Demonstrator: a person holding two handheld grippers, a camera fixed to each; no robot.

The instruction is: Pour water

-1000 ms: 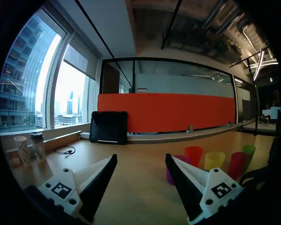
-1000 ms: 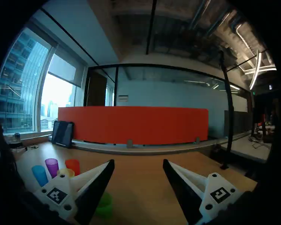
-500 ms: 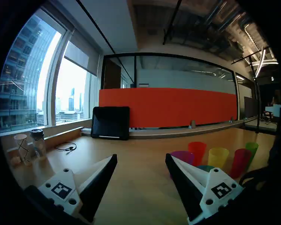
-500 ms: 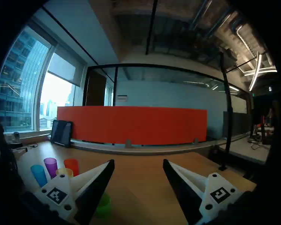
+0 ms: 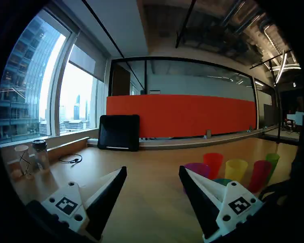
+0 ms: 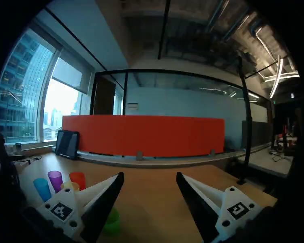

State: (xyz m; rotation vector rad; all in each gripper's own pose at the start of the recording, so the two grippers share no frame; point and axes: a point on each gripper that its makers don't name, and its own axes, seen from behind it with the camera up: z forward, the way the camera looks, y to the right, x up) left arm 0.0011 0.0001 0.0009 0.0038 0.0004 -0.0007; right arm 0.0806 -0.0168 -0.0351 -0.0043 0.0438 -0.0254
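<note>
Several coloured plastic cups stand in a cluster on the wooden table. In the left gripper view they sit to the right: a purple cup (image 5: 197, 168), a red cup (image 5: 213, 161), a yellow cup (image 5: 235, 169), a pink cup (image 5: 260, 174) and a green cup (image 5: 272, 161). My left gripper (image 5: 152, 178) is open and holds nothing, just left of the cluster. In the right gripper view the cups lie at lower left: a blue cup (image 6: 42, 188), a purple cup (image 6: 55, 180), a red cup (image 6: 77, 179), a green cup (image 6: 112, 221). My right gripper (image 6: 150, 180) is open and holds nothing.
A black tablet (image 5: 118, 137) leans against the orange partition (image 5: 180, 117) at the table's back. A paper cup (image 5: 22, 160), a lidded cup (image 5: 40, 154) and a cable (image 5: 71, 160) lie by the window at left. A black pole (image 6: 246, 133) stands at the right.
The left gripper view has tilted down a little since a second ago, so the cups show more fully. The right gripper view is nearly unchanged. Both grippers stay open.
</note>
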